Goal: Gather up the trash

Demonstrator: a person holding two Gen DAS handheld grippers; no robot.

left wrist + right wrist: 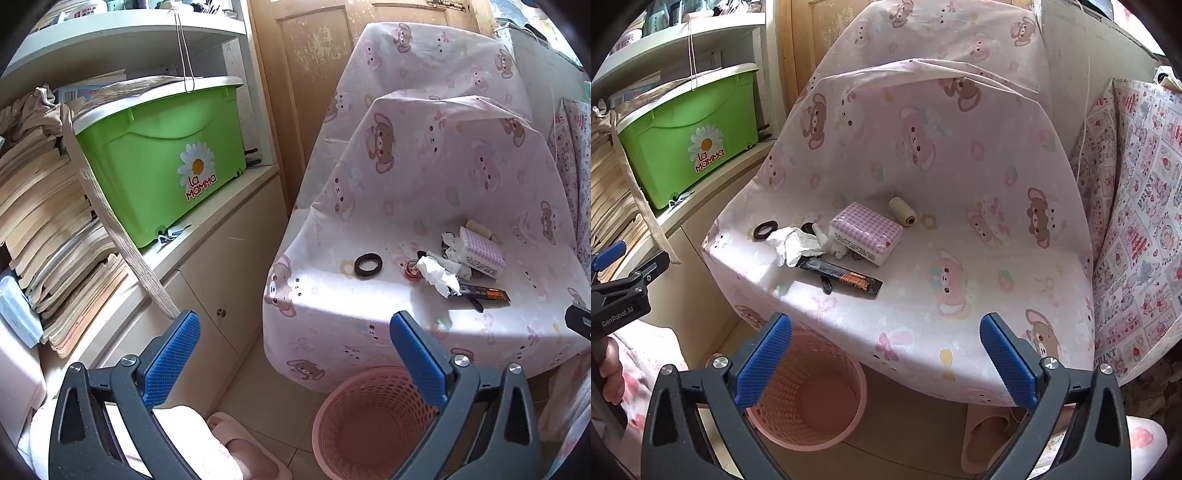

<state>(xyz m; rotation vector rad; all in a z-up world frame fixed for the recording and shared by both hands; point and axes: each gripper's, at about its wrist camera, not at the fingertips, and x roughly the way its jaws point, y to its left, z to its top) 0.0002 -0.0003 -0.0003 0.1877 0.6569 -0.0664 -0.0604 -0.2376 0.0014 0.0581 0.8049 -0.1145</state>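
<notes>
A chair (960,295) covered in pink bear-print cloth holds the clutter. On its seat lie crumpled white tissue (798,245) (437,275), a black and orange wrapper (849,278) (487,293), a black ring (764,229) (368,264), a pink checked tissue pack (866,232) (482,249) and a thread spool (903,211). A pink mesh bin (809,398) (369,424) stands on the floor in front of the chair, with nothing visible inside. My left gripper (295,354) is open and empty, left of the seat. My right gripper (886,354) is open and empty, above the seat's front edge.
A white shelf unit (207,236) at left holds a green storage box (162,155) and stacked books (48,229). A wooden door (314,74) stands behind. A patterned pillow (1137,229) leans at right. Slippers (240,446) lie on the floor.
</notes>
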